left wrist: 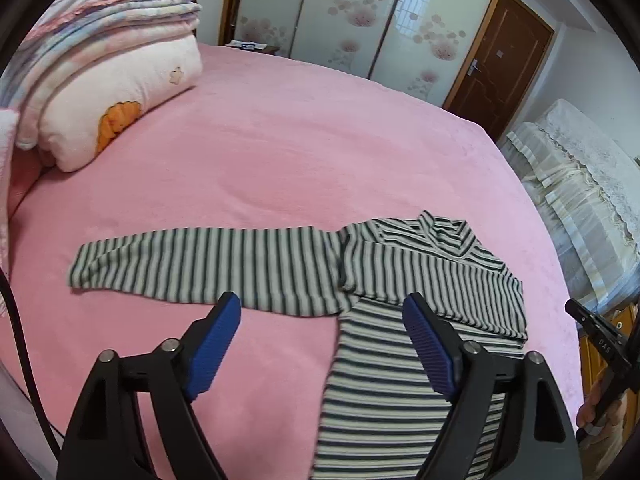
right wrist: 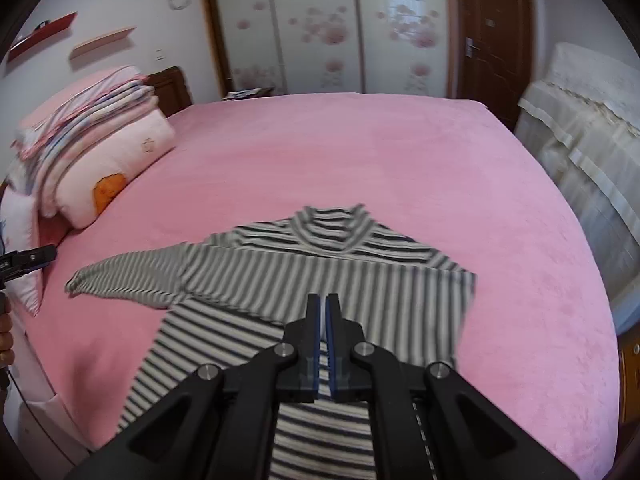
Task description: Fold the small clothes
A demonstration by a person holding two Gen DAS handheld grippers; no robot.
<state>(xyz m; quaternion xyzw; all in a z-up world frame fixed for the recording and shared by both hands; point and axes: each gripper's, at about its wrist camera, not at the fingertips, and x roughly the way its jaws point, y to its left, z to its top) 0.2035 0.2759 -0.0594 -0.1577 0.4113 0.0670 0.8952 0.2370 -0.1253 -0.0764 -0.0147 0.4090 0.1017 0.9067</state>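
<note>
1. The striped top (right wrist: 320, 264) lies on the near part of the bed (right wrist: 360, 152).
2. One sleeve (left wrist: 192, 264) extends left; the other lies folded across the chest.
3. Stacked bedding (left wrist: 108, 80) sits at the far left.
4. The wardrobe (right wrist: 320, 28) stands beyond the bed.

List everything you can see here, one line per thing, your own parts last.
striped top: one, dark grey and white, flat on the near part of the bed, one sleeve folded across the chest, the other stretched out left
bed cover: one, pink, under the top
folded bedding: one stack, pink and white, far left corner of the bed
wardrobe: one, white with pink flowers, behind the bed
door: one, brown, right of the wardrobe
left gripper: black with blue pads, jaws open, empty
right gripper: same colours, jaws shut, empty
</note>
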